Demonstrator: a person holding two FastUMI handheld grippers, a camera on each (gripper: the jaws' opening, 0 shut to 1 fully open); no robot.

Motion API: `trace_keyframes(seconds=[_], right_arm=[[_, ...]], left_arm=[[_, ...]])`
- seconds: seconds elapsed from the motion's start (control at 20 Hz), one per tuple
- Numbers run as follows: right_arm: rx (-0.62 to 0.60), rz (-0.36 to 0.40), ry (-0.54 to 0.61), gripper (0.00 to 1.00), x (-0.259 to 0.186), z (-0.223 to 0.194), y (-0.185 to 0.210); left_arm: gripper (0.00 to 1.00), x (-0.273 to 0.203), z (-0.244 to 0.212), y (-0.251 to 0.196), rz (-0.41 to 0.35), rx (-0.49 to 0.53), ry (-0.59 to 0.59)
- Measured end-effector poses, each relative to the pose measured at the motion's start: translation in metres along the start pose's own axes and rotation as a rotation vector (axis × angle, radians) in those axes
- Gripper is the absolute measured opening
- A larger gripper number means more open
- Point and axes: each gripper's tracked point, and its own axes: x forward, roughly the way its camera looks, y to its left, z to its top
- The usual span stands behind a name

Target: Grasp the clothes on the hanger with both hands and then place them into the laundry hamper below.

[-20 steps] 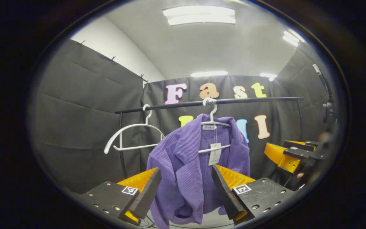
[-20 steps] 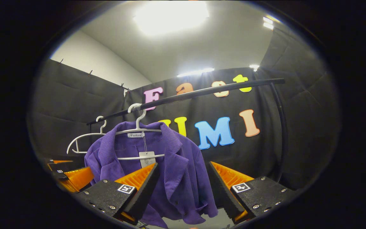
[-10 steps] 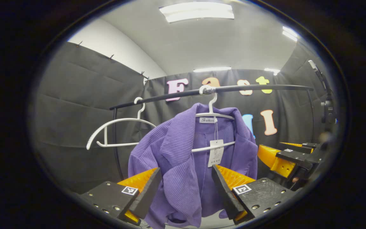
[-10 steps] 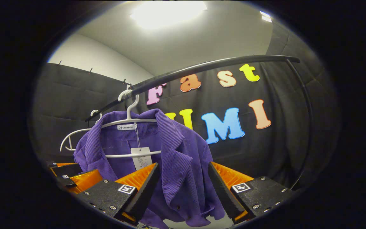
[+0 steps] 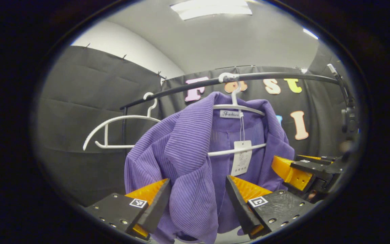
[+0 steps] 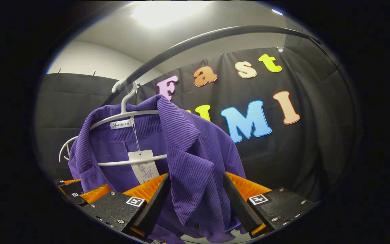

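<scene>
A purple ribbed jacket [image 5: 185,159] [image 6: 188,152] hangs on a white hanger [image 5: 237,106] [image 6: 127,113] from the black rail [image 5: 276,76] [image 6: 215,35]. A paper tag [image 5: 241,157] [image 6: 142,166] dangles inside its collar. My left gripper [image 5: 198,195] is open, its fingers either side of the jacket's left front panel. My right gripper [image 6: 196,191] is open too, its fingers flanking the jacket's right lapel. The right gripper [image 5: 303,169] also shows at the right of the left gripper view, and the left gripper [image 6: 80,193] at the lower left of the right gripper view.
An empty white hanger [image 5: 113,127] [image 6: 64,150] hangs on the same rail, left of the jacket. The rail's upright post [image 5: 124,128] stands behind it. Black cloth walls close in the booth on all sides.
Both grippers have moved closer to the jacket and up toward the rail, so the jacket looms larger and now lies between each pair of open fingers.
</scene>
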Motion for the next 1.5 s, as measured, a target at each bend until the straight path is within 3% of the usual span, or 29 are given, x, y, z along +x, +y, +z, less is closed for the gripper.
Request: trace_keyframes(seconds=[0.15, 0.2, 0.35, 0.45, 0.55, 0.6, 0.65, 0.7, 0.75, 0.8, 0.85, 1.05, 1.15, 1.2, 1.3, 1.35, 1.45, 1.5], right_arm=[[0.008, 0.004, 0.019, 0.95, 0.011, -0.007, 0.0], [0.012, 0.011, 0.03, 0.9, 0.014, -0.01, 0.002], [0.003, 0.028, 0.056, 0.72, 0.022, -0.017, 0.004], [-0.005, 0.051, 0.069, 0.55, 0.025, -0.021, 0.009], [0.0, 0.065, 0.057, 0.29, 0.026, -0.018, 0.01], [0.0, 0.054, 0.032, 0.06, 0.026, -0.011, 0.008], [-0.009, 0.059, 0.014, 0.02, 0.025, -0.008, 0.01], [-0.021, 0.071, -0.005, 0.0, 0.022, -0.004, 0.014], [-0.04, 0.077, -0.029, 0.0, 0.019, 0.002, 0.016], [-0.063, 0.081, -0.06, 0.0, 0.015, 0.01, 0.018], [-0.082, 0.086, -0.092, 0.0, 0.01, 0.019, 0.02], [-0.137, 0.086, -0.206, 0.0, -0.004, 0.054, 0.024], [-0.163, 0.054, -0.265, 0.0, -0.009, 0.074, 0.017], [-0.174, 0.041, -0.285, 0.0, -0.011, 0.082, 0.014], [-0.204, 0.016, -0.315, 0.0, -0.009, 0.096, 0.006], [-0.217, 0.002, -0.331, 0.0, -0.007, 0.105, 0.001], [-0.237, -0.025, -0.357, 0.0, -0.003, 0.116, -0.009], [-0.246, -0.039, -0.369, 0.0, 0.001, 0.122, -0.014]], left_arm=[[0.87, 0.008, -0.006, -0.005, -0.001, 0.001, 0.017], [0.86, 0.009, -0.007, -0.005, 0.003, 0.006, 0.018], [0.68, 0.013, -0.007, -0.002, 0.028, 0.021, 0.014], [0.68, 0.013, -0.006, -0.003, 0.018, 0.022, 0.014], [0.54, 0.012, -0.002, -0.002, 0.006, 0.02, 0.004], [0.46, 0.01, -0.003, -0.003, -0.002, 0.003, 0.005], [0.41, 0.008, -0.001, -0.004, -0.022, -0.01, 0.008], [0.35, 0.007, 0.002, 0.003, -0.001, -0.003, -0.001], [0.23, 0.009, 0.005, 0.012, 0.033, 0.007, -0.012], [0.11, 0.003, 0.006, 0.009, 0.012, -0.001, -0.013], [0.07, 0.002, 0.009, 0.008, 0.004, -0.003, -0.013], [0.06, -0.012, 0.025, 0.011, -0.029, 0.01, -0.042], [0.01, -0.021, 0.041, 0.015, -0.037, 0.007, -0.072], [0.06, -0.024, 0.048, 0.018, -0.034, 0.009, -0.086], [0.06, -0.031, 0.065, 0.029, -0.017, 0.017, -0.109], [0.01, -0.033, 0.073, 0.035, -0.007, 0.018, -0.116], [0.01, -0.035, 0.089, 0.05, 0.018, 0.023, -0.139], [0.06, -0.035, 0.097, 0.057, 0.032, 0.032, -0.153]])
